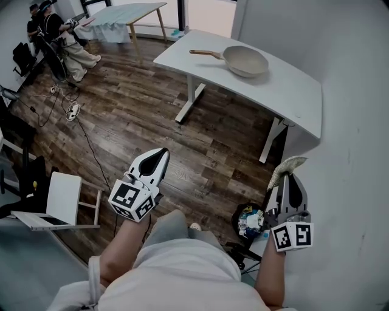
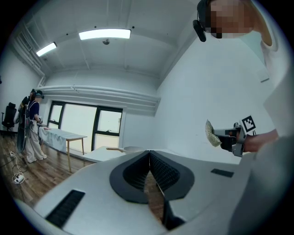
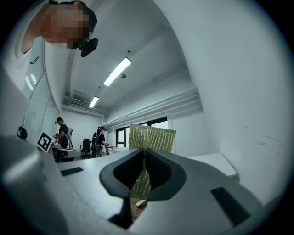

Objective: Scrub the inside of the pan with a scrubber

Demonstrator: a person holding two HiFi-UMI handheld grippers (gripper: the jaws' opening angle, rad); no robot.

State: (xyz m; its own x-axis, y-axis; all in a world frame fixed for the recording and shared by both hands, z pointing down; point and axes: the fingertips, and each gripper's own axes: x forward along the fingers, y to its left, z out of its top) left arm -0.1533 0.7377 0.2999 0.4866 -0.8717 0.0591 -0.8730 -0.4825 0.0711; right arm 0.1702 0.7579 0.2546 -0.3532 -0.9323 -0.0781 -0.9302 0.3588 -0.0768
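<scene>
A beige pan with a brown handle rests on the white table far ahead; in the left gripper view the pan shows small beyond the jaws. My right gripper is shut on a green-yellow scrubber, which sticks out past the fingertips. In the right gripper view the scrubber stands clamped between the jaws. My left gripper is shut with nothing in it; its jaws meet. Both grippers hang over the floor, well short of the table.
A wood floor lies between me and the table. A white wall runs along the right. A bin with rubbish stands by my right side, a white chair at the left. People sit by a far table.
</scene>
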